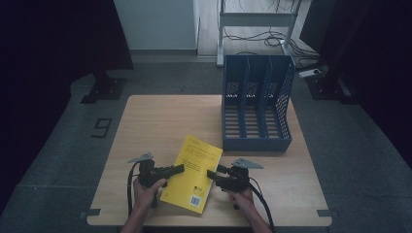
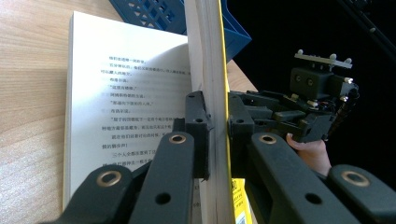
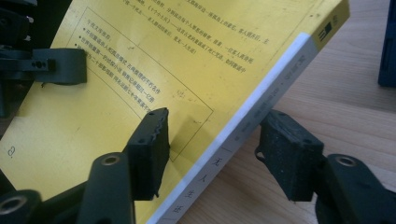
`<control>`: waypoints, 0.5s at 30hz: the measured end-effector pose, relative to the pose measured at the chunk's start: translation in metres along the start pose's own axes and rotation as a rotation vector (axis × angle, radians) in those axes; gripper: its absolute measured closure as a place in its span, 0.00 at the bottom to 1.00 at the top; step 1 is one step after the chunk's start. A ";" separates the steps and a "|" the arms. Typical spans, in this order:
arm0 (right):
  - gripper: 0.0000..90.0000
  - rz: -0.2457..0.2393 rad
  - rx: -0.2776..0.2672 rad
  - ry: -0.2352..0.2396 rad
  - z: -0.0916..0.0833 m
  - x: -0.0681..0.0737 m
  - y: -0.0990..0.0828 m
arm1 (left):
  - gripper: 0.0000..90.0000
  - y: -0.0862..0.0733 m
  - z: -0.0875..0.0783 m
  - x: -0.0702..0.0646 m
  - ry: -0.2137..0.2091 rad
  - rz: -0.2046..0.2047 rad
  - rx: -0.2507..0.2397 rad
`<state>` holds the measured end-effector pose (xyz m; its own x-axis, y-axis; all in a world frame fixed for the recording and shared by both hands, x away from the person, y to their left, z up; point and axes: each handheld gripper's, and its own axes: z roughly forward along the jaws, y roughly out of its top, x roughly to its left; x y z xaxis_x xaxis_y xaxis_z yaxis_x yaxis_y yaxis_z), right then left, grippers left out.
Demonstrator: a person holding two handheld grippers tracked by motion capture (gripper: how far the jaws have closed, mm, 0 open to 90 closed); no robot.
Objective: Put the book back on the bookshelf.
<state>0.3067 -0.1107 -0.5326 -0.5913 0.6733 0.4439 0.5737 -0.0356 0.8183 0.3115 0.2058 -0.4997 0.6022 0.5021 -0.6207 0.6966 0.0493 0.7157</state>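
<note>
We see the left tool (image 1: 180, 168) clamped on the yellow book (image 1: 192, 173). In the left gripper view its two black jaws press from both sides on a thick part of the pages together with the yellow cover, near the open edge of the book, and one white printed page (image 2: 126, 107) lies spread to the left of them on the counter (image 1: 160, 121).

The right tool (image 1: 211, 173) stands at the spine side of the same book. In the right gripper view its jaws are half open: one pad sits over the yellow back cover, the other pad is beside the white spine (image 3: 261, 109) with a small gap to it, so the book is between the jaws but we do not see them pressing on it.

In the high view the book lies in the near middle of the wooden counter, between the two tools, a little turned, with its barcode corner toward the person. The left hand (image 1: 145, 190) and the right hand (image 1: 239, 195) come in from the bottom edge, each one around the handle of its tool.

Farther away, on the far right part of the counter, a blue file rack (image 1: 256, 104) with three compartments stands upright, near the top corner of the book but apart from it.
</note>
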 end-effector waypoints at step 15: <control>0.52 0.007 -0.029 0.029 -0.003 -0.001 0.000 | 0.92 0.000 -0.001 0.003 -0.007 0.004 0.023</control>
<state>0.3058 -0.1140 -0.5318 -0.6040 0.6509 0.4599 0.5618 -0.0616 0.8250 0.3131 0.2079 -0.5015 0.6074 0.4965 -0.6201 0.7029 0.0278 0.7107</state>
